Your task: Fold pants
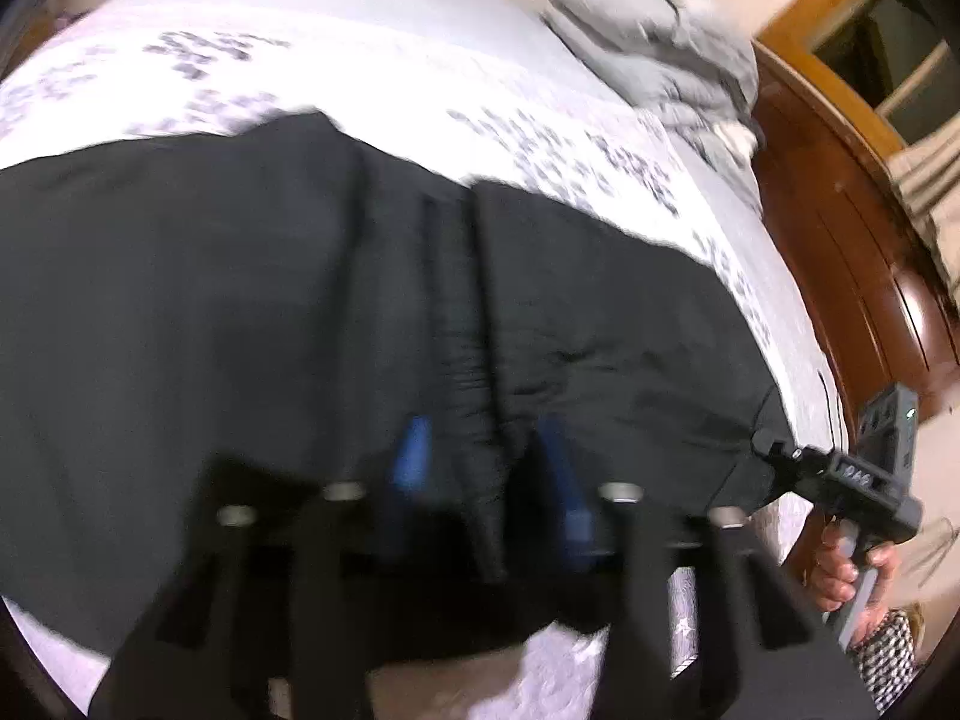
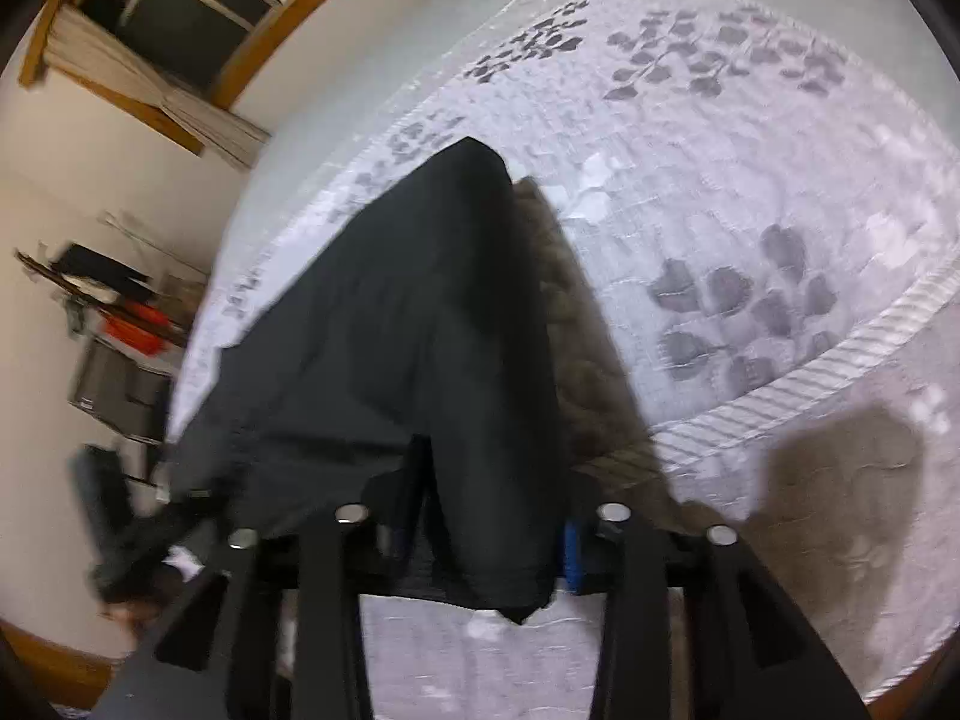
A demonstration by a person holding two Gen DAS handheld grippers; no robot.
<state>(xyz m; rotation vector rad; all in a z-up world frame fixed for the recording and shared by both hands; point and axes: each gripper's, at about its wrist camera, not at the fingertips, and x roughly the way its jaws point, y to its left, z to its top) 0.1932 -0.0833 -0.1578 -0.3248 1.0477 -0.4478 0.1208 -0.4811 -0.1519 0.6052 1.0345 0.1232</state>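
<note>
Black pants [image 1: 240, 312] lie spread over a white bed cover with grey leaf prints [image 1: 372, 78]. My left gripper [image 1: 486, 468] is shut on a gathered fold of the pants, which runs between its blue pads [image 1: 411, 462]. My right gripper [image 1: 765, 441] shows at the right of the left wrist view, gripping the pants' far edge. In the right wrist view the pants [image 2: 408, 330] rise as a lifted ridge above the bed cover [image 2: 750, 210], and my right gripper [image 2: 480, 540] is shut on their edge. The left gripper [image 2: 180, 504] shows blurred at lower left.
A grey bundled blanket [image 1: 660, 42] lies at the bed's far right. A wooden bed frame [image 1: 852, 252] curves along the right side. A window with curtains [image 2: 168, 24] and a cluttered shelf [image 2: 114, 324] stand by the wall.
</note>
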